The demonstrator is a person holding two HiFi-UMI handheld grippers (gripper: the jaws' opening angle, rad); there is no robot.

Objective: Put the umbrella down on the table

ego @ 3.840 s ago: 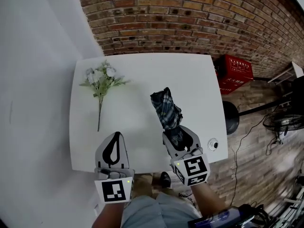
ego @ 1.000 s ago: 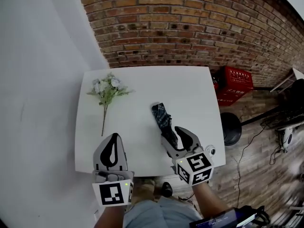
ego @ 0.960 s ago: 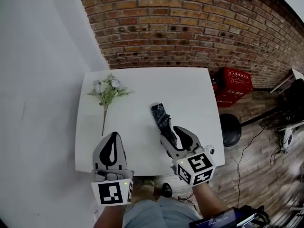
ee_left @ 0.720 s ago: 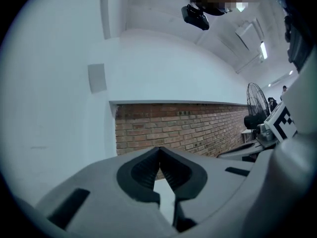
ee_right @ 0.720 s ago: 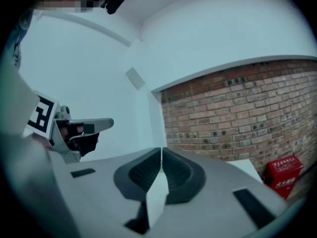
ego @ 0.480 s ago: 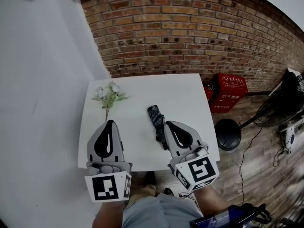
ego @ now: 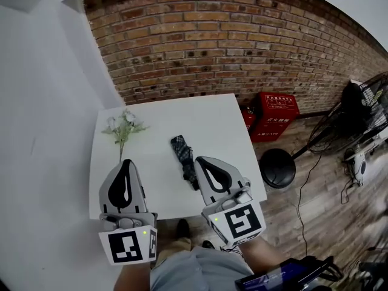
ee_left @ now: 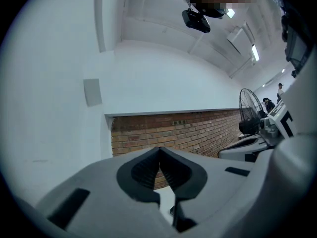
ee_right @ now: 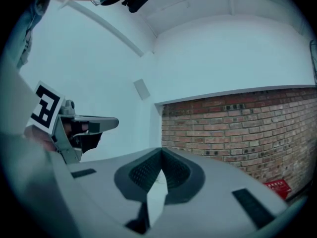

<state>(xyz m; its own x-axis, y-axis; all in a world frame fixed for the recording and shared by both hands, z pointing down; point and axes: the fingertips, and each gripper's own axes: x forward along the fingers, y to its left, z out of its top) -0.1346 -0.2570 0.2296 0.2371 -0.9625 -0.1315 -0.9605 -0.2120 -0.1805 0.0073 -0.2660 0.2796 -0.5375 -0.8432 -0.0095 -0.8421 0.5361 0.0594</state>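
Folded plaid umbrella (ego: 183, 161) lies flat near the middle of the white worktop (ego: 212, 120), held by nothing. Right gripper (ego: 200, 161): fingers pressed together, empty, umbrella just to their left. Left gripper (ego: 124, 164): fingers together, empty, well apart from umbrella. Flowers (ego: 121, 126) lie far left.

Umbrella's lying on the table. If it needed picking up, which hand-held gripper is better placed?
Right, probably: the right hand-held gripper hovers beside the umbrella, while the left hand-held gripper is nearer the flowers.
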